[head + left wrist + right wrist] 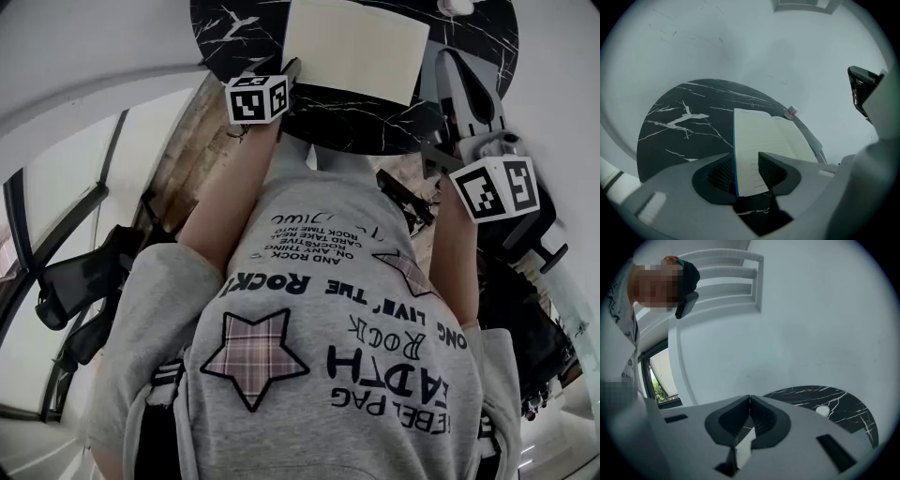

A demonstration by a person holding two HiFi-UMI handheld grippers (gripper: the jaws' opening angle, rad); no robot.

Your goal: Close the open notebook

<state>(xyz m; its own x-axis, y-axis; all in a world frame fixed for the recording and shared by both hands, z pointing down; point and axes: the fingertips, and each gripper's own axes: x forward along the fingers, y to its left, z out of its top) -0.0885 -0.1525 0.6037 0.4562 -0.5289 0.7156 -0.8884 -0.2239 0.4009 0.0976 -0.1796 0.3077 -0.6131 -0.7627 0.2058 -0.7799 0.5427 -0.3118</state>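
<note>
The left gripper (744, 158) would do best to close squarely on the leaf and the blue-edged cover together, well in from the corner; it could then carry that half up and over the spine in an arc, letting go only once it lies flat on the other half; a pinch on paper alone would, I judge, likely bend or tear a page; its jaws stand apart, with the near corner of the notebook (764, 138) between them and the pads not visibly pressing on it; the notebook lies open, pale lined pages up, near the edge of the round black marbled worktop (679, 136); the right gripper (749, 400) is off to the side, jaws together on nothing, free to steady the far half should it slide.
</note>
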